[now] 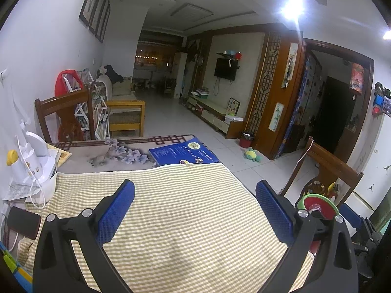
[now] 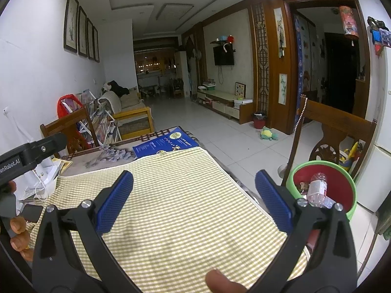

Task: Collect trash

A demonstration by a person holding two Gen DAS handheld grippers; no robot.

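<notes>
The left gripper (image 1: 195, 216) and the right gripper (image 2: 194, 201) both hang over the checked cloth (image 2: 171, 210) with their blue fingers wide apart and nothing between them. A plastic bottle (image 2: 317, 190) lies in the green bin (image 2: 297, 171) beside the table; the blue book (image 2: 165, 144) sits past the cloth.
</notes>
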